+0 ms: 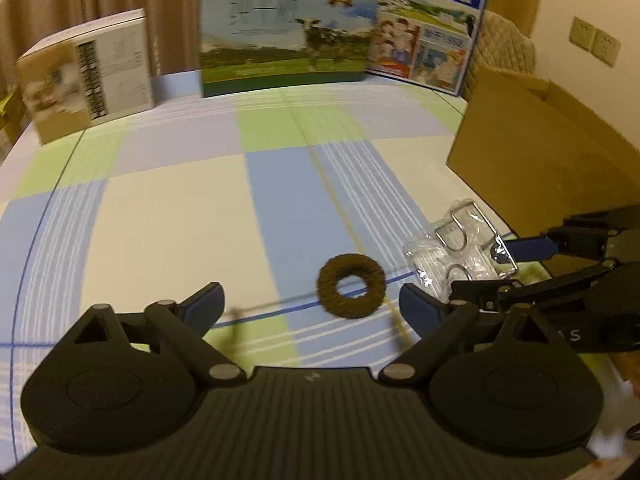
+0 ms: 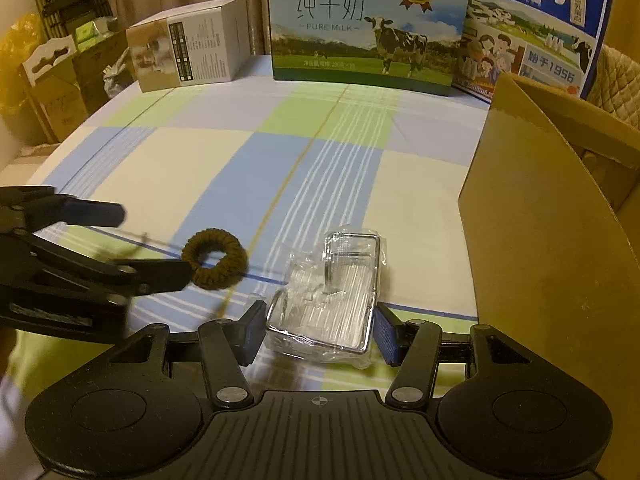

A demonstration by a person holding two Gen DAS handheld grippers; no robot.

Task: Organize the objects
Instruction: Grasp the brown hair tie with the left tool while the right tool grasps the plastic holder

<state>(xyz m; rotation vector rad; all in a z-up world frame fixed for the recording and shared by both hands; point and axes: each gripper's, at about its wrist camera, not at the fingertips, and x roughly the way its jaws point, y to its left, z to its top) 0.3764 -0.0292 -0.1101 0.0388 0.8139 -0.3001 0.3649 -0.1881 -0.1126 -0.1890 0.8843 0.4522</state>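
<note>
The right gripper [image 2: 318, 330] stands spread, its blue pads either side of the near end of a clear plastic-wrapped packet of metal clips [image 2: 332, 300] lying on the checked tablecloth [image 2: 200, 168]; whether the pads already touch the wrap I cannot tell, though no squeeze shows. The left gripper [image 1: 312, 304] is likewise released and carries nothing; the brown knitted hair tie [image 1: 351, 285] lies flat on the cloth just ahead of it, nearer its right finger than its left. An open cardboard box [image 2: 540, 240] stands just right of the packet, and looks the likely destination.

The packet should be light but stiff where the chrome wire frames run, and its film slick and crinkly; a hold across the wire sides near the close end seems safer than pinching loose film, which may slide or tear. The hair tie looks soft, springy and nearly weightless; pinching one side of the ring, one finger through the hole, should hold it, though it may squash flat.

Milk cartons [image 2: 368, 24] and a small carton [image 2: 188, 52] line the far edge.
</note>
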